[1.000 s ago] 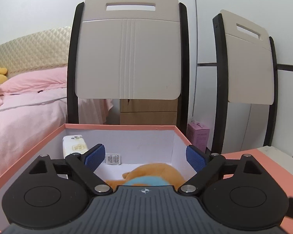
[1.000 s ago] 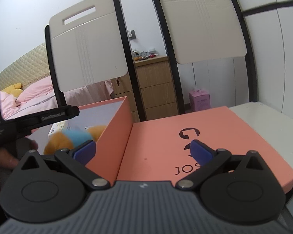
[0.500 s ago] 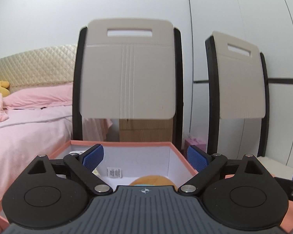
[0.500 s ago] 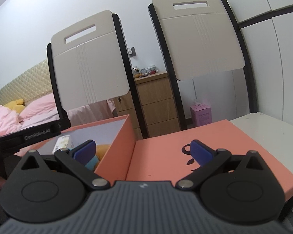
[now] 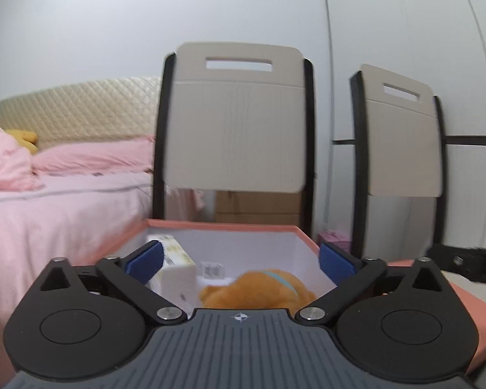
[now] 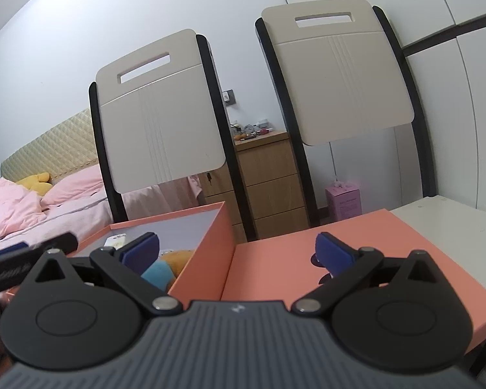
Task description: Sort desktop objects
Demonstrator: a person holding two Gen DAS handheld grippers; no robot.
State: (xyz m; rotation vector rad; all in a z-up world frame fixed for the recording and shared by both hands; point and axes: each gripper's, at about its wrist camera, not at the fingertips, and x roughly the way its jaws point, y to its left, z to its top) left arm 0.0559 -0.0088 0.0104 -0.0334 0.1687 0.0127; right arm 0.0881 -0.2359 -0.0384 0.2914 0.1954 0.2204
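An open salmon-pink box [image 5: 223, 225] with a white inside holds an orange plush toy [image 5: 262, 291] with a light blue collar, a white carton [image 5: 175, 270] and a small barcode pack [image 5: 212, 270]. My left gripper [image 5: 239, 257] is open and empty, above the box's near side. In the right wrist view the box [image 6: 204, 253] is at left with the plush [image 6: 168, 267] inside. The box's pink lid [image 6: 356, 243] lies flat to its right. My right gripper [image 6: 236, 251] is open and empty, over the box's right wall and the lid.
Two folded chairs [image 5: 239, 129] [image 6: 337, 71] lean on the wall behind the table. A pink bed [image 5: 48, 201] is at left. A wooden drawer unit [image 6: 265, 181] and a small pink carton [image 6: 345, 199] stand behind. The white tabletop [image 6: 453, 227] shows at right.
The left gripper drew back and swung left; more of the box's inside and the white carton now show. The right gripper rose and drew back a little. Both stayed open.
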